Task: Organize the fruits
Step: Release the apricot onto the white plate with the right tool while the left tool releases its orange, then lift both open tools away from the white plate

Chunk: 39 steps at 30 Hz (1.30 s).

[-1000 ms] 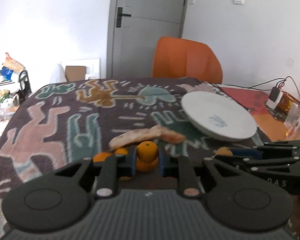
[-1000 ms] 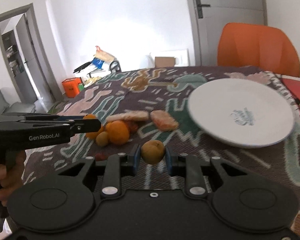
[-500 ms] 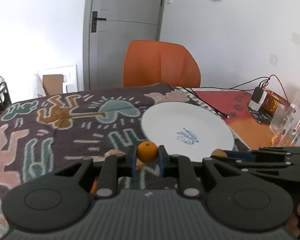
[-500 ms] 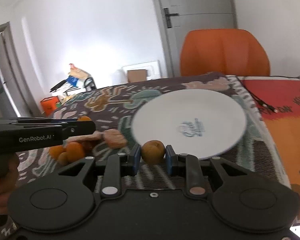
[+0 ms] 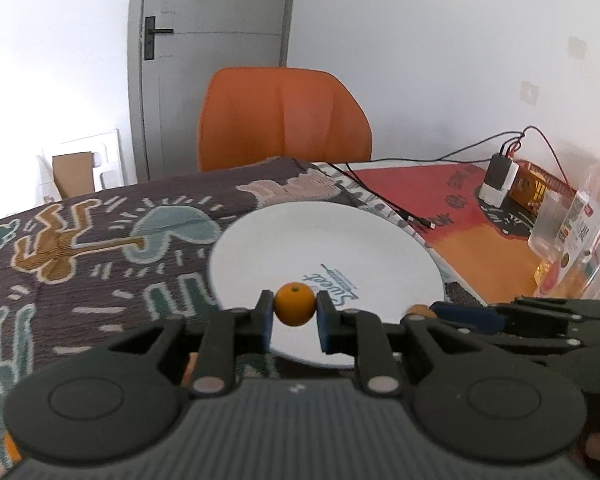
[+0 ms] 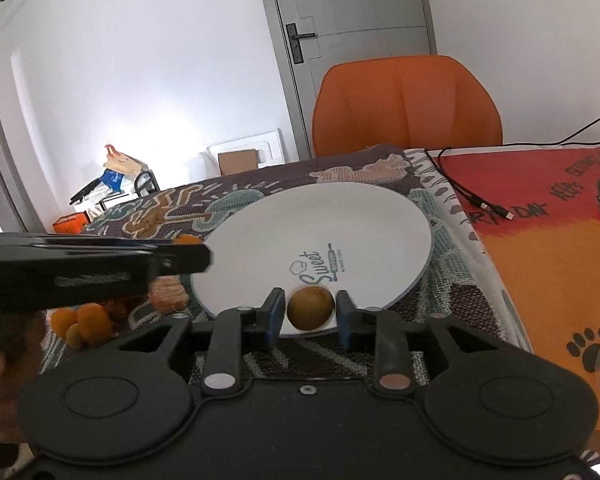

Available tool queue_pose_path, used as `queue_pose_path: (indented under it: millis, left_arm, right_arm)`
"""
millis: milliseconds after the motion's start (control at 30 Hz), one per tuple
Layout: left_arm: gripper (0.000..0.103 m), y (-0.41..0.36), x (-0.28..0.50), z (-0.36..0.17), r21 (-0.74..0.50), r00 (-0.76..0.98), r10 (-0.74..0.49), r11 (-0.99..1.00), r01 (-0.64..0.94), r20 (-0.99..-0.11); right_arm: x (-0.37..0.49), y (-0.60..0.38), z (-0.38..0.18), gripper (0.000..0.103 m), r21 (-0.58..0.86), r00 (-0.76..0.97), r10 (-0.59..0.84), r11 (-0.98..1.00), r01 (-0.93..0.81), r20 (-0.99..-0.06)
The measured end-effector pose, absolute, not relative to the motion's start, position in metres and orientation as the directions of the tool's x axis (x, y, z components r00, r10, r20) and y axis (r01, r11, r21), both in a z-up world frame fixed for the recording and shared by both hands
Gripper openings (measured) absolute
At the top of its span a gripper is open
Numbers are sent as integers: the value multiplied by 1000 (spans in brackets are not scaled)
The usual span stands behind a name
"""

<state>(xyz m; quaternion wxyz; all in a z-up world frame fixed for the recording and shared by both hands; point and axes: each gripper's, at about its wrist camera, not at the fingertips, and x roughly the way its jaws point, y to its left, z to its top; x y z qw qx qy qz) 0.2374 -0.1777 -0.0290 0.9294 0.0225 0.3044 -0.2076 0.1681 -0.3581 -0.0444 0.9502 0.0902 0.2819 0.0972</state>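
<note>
Two claws, left claw point(image 5: 294, 318) gripping orange point(image 5: 294, 304), right claw point(image 6: 310, 316) gripping brownish fruit point(image 6: 310, 308)

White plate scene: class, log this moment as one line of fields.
left gripper: holds small orange | right gripper: holds brownish fruit | both above white plate near edge | plate: bare

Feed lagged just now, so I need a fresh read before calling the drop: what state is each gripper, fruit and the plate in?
left gripper: shut on the small orange, over the plate's near edge.
small orange: held, off the plate.
right gripper: shut on the brownish fruit.
brownish fruit: held over the plate's near rim.
white plate: flat on the cloth, nothing on it.
fruit pile: loose on the cloth, left of the plate.
</note>
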Motion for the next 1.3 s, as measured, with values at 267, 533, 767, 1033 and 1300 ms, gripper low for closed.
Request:
queue_pose_path:
  millis: [267, 533, 767, 1033, 1300]
  left_arm:
    - [24, -200, 246, -32, -50, 725, -378, 901, 431, -576]
    - [70, -184, 229, -25, -11, 775, -320, 927, 375, -545]
    - [86, -146, 201, -14, 0, 813, -268, 950, 313, -517]
    - [100, -92, 166, 4, -16, 862, -210, 973, 229, -462]
    - [101, -44, 133, 14, -54, 886, -170, 985, 163, -431]
  right_arm:
    - [152, -367, -38, 32, 246, 840, 238, 961, -129, -487]
    - [145, -370, -35, 36, 259, 846, 241, 958, -127, -475]
    - [131, -363, -30, 55, 258, 856, 244, 956, -136, -456]
    - [111, -345, -21, 103, 233, 869, 270, 955, -185, -415]
    - [98, -317, -14, 103, 206, 859, 315, 946, -250, -404]
